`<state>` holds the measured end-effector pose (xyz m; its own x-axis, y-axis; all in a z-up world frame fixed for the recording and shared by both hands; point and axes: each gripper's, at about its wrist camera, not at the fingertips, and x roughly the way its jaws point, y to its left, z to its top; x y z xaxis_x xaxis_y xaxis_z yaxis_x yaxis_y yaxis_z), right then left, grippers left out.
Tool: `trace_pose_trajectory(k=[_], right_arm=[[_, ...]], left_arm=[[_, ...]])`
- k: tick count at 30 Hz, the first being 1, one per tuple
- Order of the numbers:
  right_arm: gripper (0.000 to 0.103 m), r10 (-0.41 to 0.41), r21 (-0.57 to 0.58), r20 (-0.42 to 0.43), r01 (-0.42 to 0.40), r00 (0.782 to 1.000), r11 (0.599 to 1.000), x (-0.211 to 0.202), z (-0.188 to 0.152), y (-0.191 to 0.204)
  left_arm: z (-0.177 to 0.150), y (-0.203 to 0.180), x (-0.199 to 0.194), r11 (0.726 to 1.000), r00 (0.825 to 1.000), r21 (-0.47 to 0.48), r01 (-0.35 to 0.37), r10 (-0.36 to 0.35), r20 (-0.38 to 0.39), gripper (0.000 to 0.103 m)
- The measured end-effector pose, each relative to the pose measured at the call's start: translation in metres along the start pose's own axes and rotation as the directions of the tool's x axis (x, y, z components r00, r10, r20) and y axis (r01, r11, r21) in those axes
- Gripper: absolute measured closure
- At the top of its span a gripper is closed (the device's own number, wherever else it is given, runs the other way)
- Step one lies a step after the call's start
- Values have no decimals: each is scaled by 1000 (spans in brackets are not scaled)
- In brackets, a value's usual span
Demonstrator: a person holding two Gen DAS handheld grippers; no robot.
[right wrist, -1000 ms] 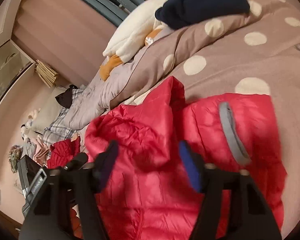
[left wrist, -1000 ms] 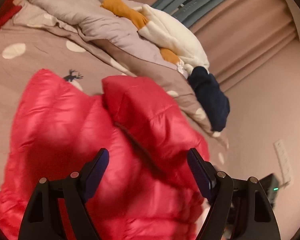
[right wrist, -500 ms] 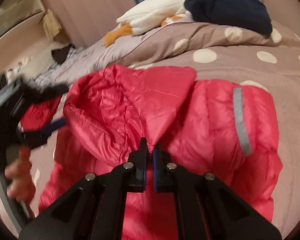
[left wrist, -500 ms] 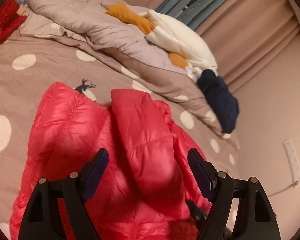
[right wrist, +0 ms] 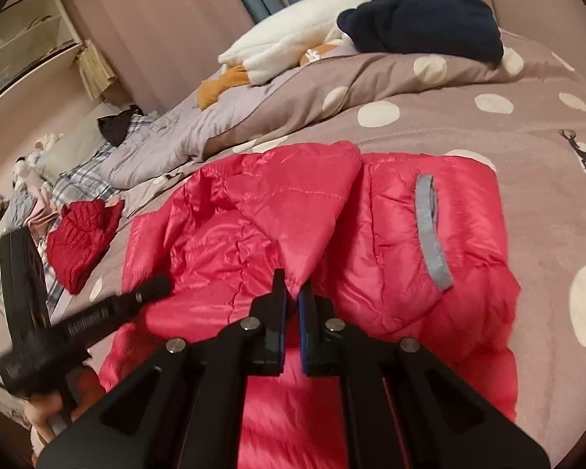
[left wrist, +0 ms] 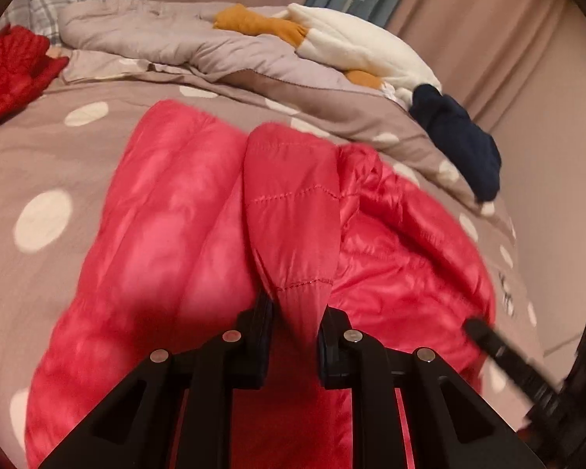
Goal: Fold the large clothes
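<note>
A bright red puffer jacket (left wrist: 168, 203) lies spread on the dotted brown bedspread (left wrist: 43, 144). A raised quilted fold of it (left wrist: 293, 195) runs down between the jaws of my left gripper (left wrist: 295, 305). Those jaws are closing, and the pads press on the fabric. In the right wrist view the same jacket (right wrist: 390, 234) shows a grey pocket strip (right wrist: 429, 230). My right gripper (right wrist: 292, 285) is shut on the pointed tip of a folded flap (right wrist: 293, 211). Both grippers sit at the jacket's near edge, side by side.
At the far side of the bed lie a grey quilt (left wrist: 156, 35), a white and orange fleece (left wrist: 355, 47) and a navy garment (left wrist: 457, 136). A folded dark red garment (right wrist: 82, 238) lies at the left. A hand (right wrist: 43, 418) holds the other gripper. Curtains and a wall stand behind.
Both grippers went from open to shut on jacket fabric, the right one first, then the left. The flap now stands lifted between them, and both views have shifted across the bed.
</note>
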<state>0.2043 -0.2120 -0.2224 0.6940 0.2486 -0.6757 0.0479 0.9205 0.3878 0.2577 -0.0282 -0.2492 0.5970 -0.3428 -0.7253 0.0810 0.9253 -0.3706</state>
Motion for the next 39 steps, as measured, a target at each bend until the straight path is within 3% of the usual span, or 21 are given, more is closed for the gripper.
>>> trace_pose_trajectory(k=[2,5,6,12,39], right_arm=[[95,-17,-20,-6,17,1000,1000,1,-7,1],[90,-167,-111,-20,164,986,980,23,-21,3],[90,-176,-119,-21,172,984,978,31,-26,0],[91,-95,-13,-10,95,995,995,48,-35,-27],[87,-41,9,13,41,999,999,44,-40,-35]], left_arm=[[-13,3,3,999,999,25,-41,40,25,82],[-27,5,23,995,994,74,-66,59,88,80],[-29,7,23,995,993,75,-70,63,97,80],[-27,-2,30,984,986,120,-131,117,119,80],[-31,4,27,993,992,90,-72,62,111,78]])
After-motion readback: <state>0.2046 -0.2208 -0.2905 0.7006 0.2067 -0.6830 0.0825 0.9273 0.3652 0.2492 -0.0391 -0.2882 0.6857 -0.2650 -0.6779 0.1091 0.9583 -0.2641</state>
